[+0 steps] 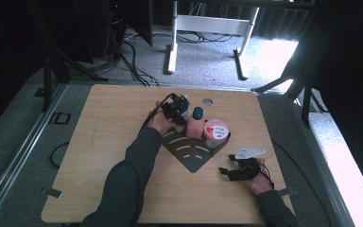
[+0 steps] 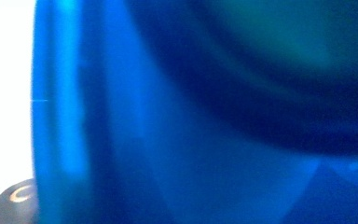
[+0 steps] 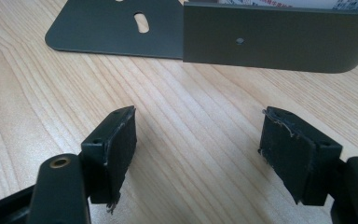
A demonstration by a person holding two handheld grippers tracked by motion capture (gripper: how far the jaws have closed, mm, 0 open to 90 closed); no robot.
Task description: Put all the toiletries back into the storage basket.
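Observation:
A dark metal rack point(image 1: 191, 153) with slots lies mid-table. On it stand a pale bottle with blue on it point(image 1: 185, 114), a pink bottle with a teal cap point(image 1: 196, 124) and a pink-lidded tub point(image 1: 216, 132). My left gripper point(image 1: 177, 109) is at the pale bottle, apparently shut on it. In the left gripper view a blurred blue surface point(image 2: 191, 140) sits right against the camera. My right gripper point(image 1: 234, 170) rests low on the table to the right of the rack. It is open point(image 3: 198, 154), with bare wood between its pads, and faces the rack's upright wall point(image 3: 275, 42).
The wooden table point(image 1: 104, 156) has a round hole point(image 1: 207, 101) near its far edge. Beyond the table are grey carpet, cables and a white desk frame point(image 1: 208, 28). Wide bare wood lies left of the rack.

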